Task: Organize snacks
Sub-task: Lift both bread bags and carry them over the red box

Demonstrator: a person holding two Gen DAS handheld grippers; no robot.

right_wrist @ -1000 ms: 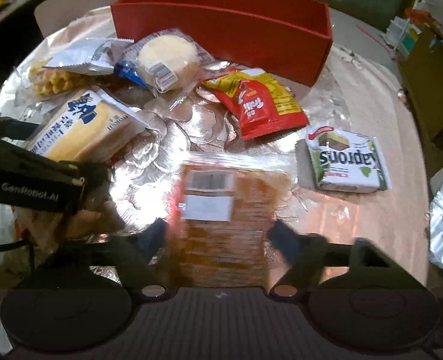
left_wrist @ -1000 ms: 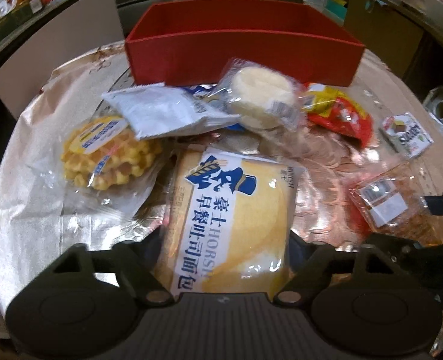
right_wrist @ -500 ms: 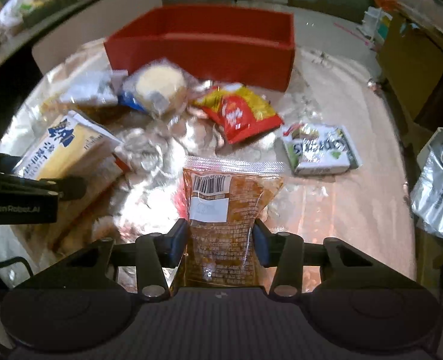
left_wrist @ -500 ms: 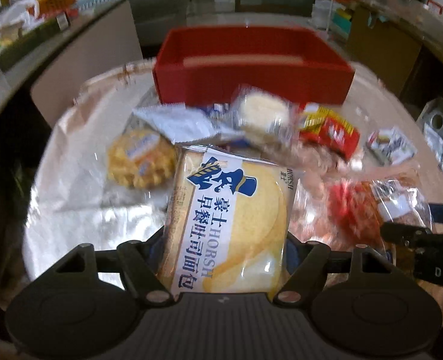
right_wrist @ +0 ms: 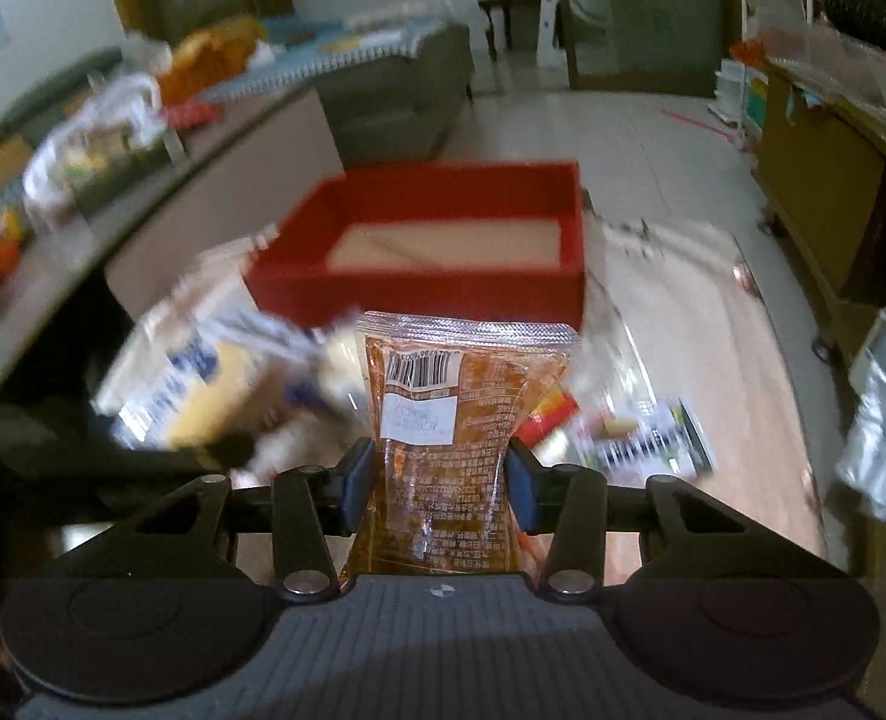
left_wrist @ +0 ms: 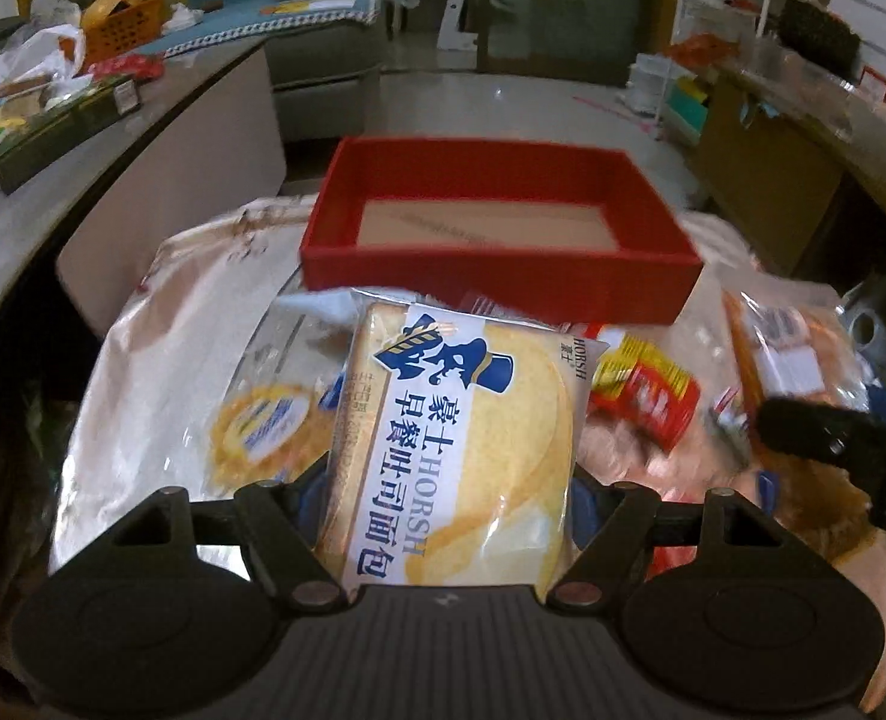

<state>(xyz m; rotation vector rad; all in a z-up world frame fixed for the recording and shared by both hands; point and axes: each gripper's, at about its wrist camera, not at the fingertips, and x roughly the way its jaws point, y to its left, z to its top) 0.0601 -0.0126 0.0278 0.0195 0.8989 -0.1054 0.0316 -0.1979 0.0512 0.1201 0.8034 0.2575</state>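
Straight ahead of both loads, beyond the scattered snacks: open red rectangular cardboard box [left_wrist: 502, 276], empty, long side facing. Left fingers [left_wrist: 448, 495] clamped on yellow sliced-bread packet with blue-and-white label [left_wrist: 460, 450], lengthways toward box. Right fingers [right_wrist: 440, 483] pinched on clear orange-brown snack pouch [right_wrist: 443, 438], likewise. Neither hand clearly nearer. Below: foil-covered bench [left_wrist: 161, 360]; around: cluttered living room.

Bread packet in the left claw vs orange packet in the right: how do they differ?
The bread packet is wide, pale yellow, with a blue-and-white label; the orange packet is narrower and see-through, showing a barcode and white sticker. The bread packet keeps its shape; the orange packet is pinched into a waist. Both are clamped by the sides, with the empty red box beyond.
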